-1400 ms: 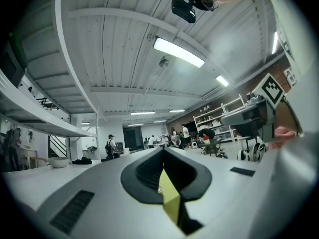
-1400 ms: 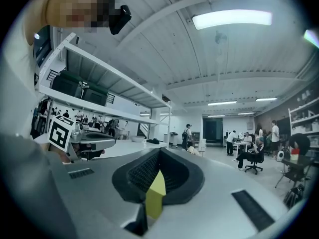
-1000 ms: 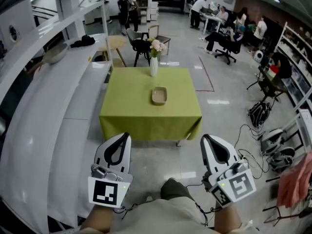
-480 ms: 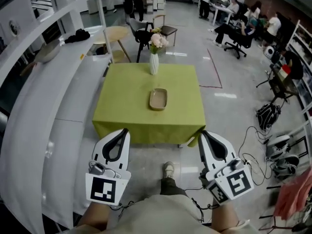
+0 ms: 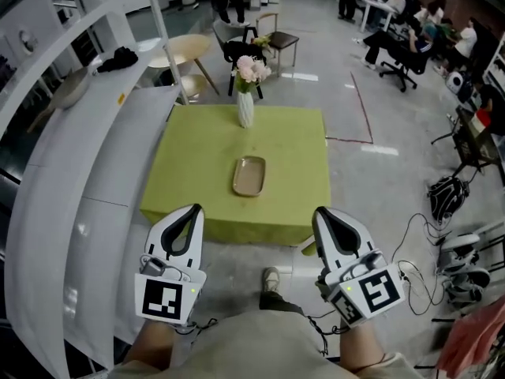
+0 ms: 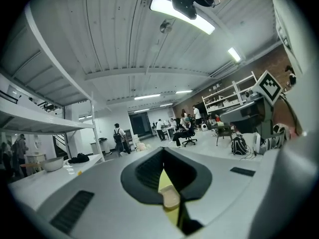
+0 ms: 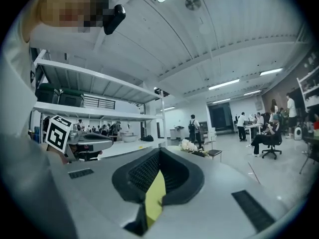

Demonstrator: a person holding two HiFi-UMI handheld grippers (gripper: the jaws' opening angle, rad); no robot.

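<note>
The left gripper (image 5: 192,209) and right gripper (image 5: 320,211) are held shut and empty, at 7 and 5 o'clock of the tray (image 5: 248,176). It lies on the green table (image 5: 189,172), with the vase (image 5: 245,109) at its 12. A level, centred approach seems best, with the jaws parted only once the tray is near.

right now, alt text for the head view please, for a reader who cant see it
The left claw and right claw, both shut and empty, hang side by side short of a green table. On it sit a beige tray and, farther off, a white vase of pink flowers.
</note>
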